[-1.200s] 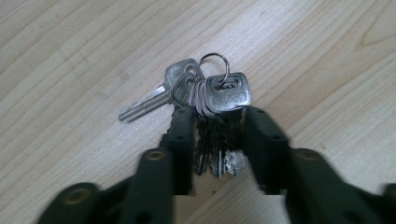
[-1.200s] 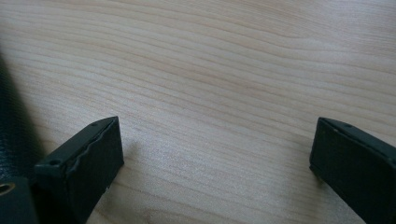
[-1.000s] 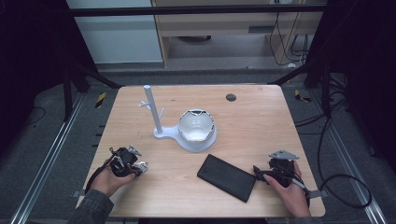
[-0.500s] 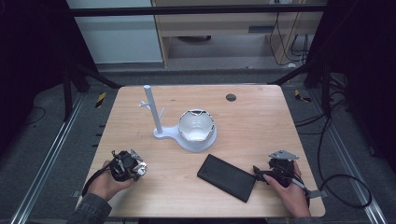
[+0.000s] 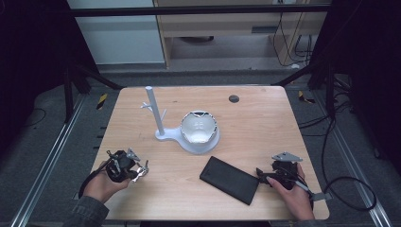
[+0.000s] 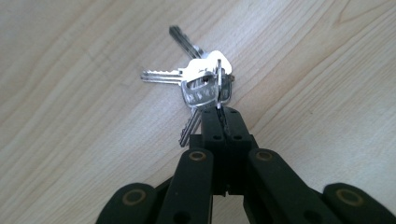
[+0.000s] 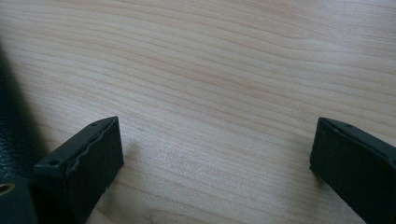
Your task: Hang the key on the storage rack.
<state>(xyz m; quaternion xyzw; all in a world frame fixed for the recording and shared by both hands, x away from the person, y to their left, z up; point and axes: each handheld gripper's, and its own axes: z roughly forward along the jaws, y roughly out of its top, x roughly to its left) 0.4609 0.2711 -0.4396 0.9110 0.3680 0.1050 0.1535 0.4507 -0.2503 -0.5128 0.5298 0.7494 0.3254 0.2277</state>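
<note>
A bunch of silver keys [image 6: 201, 81] lies on the wooden table near its front left. My left gripper [image 6: 219, 114] is shut on the keys' ring, which stands pinched between the two black tips; the jaws have just been closing on it. From above, the keys [image 5: 140, 170] stick out to the right of the left gripper [image 5: 134, 169]. My right gripper [image 7: 215, 140] stands open over bare wood with nothing between its fingers. In the high view the right gripper [image 5: 261, 174] rests at the right end of a flat black case [image 5: 229, 179].
A white stand with a thin upright post [image 5: 154, 111] holds a white bowl [image 5: 198, 127] at the table's middle. A small dark disc [image 5: 233, 98] lies near the far edge. The black case [image 7: 14, 135] edges the right gripper view's left side.
The left hand has shifted slightly toward the table's near edge with the keys at its tips. The right hand and the black case have kept still.
</note>
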